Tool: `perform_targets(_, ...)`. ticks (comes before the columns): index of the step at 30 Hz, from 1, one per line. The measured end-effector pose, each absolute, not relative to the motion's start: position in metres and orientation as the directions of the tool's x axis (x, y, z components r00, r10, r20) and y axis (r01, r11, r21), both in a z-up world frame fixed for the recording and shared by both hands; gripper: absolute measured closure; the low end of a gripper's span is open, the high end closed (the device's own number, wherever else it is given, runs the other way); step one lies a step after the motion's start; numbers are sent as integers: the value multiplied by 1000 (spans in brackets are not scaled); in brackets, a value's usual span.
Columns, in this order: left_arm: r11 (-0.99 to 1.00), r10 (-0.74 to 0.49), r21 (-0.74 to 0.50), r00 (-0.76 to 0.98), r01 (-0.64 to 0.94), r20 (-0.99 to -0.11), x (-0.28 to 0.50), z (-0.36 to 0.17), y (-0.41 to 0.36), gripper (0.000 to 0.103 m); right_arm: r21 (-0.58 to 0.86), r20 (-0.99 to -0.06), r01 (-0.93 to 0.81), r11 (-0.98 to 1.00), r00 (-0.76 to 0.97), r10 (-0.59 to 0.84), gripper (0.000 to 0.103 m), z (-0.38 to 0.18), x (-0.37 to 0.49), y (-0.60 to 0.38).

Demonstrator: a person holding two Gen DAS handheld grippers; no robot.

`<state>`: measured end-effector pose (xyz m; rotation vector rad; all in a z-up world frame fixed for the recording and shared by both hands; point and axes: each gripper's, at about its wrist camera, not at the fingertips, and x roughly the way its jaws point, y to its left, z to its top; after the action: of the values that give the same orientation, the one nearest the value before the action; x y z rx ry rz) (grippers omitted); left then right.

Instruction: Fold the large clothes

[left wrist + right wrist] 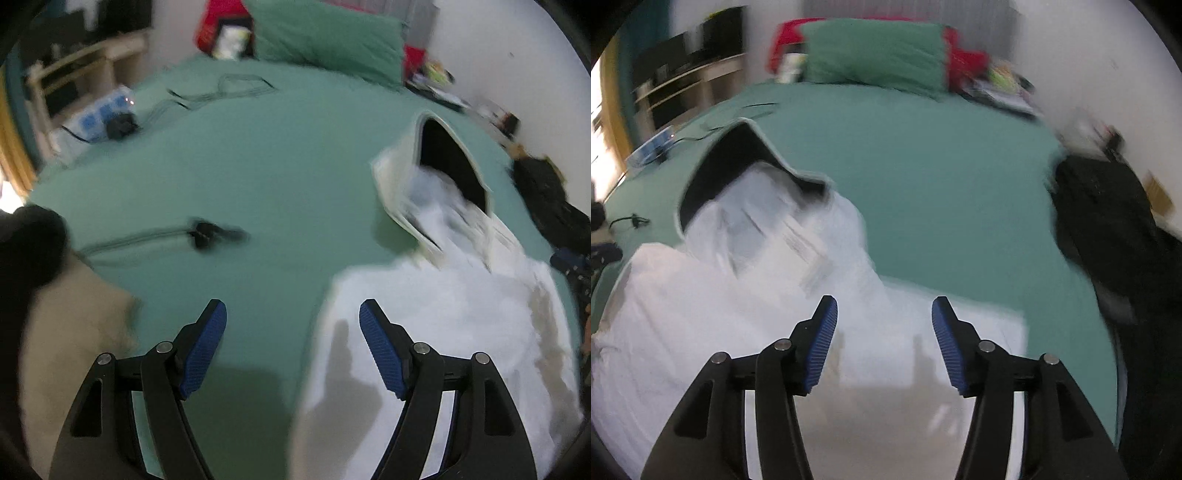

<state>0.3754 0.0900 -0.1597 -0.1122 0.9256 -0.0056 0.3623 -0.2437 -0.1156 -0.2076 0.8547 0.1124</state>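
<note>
One white hoodie [443, 332] lies on one green bed [258, 166]; left claw [293, 314] and right claw [884, 312] gape wide, empty.

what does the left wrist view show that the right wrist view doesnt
Only the left wrist view shows the beige cloth at the near left and the black plug up close on the sheet.

Only the right wrist view shows the full black garment along the bed's right side; the left view catches just its edge.

Both show the white hoodie with its dark-lined hood, the green sheet, the green pillow, and open, empty tongs: left, right.
</note>
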Motion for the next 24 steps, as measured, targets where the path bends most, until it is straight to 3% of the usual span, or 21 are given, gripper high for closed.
perform_targets(4, 993, 13, -64, 615, -103, -788, 387, -162, 107, 25, -270, -719, -349, 897, 693, 53, 49, -123, 419, -177)
perform_targets(10, 986, 34, -71, 590, -154, -806, 396, -171, 129, 25, -287, -734, -462, 839, 669, 117, 50, -140, 486, -114)
perform_targets(12, 984, 35, -75, 585, -163, -810, 396, -172, 136, 25, -306, -738, -489, 817, 664, 120, 72, -145, 491, -105)
perform_targets(13, 983, 32, -81, 583, -167, -812, 396, -171, 138, 25, -339, -745, -496, 799, 660, 94, 101, -149, 491, -100)
perform_targets(20, 980, -13, -127, 585, -154, -811, 391, -163, 139, 25, -637, -676, -493, 593, 727, -122, 100, -150, 442, -113)
perform_targets(24, 983, -38, -136, 589, -124, -807, 386, -158, 128, 25, -699, -657, -500, 512, 732, -183, 100, -151, 405, -138)
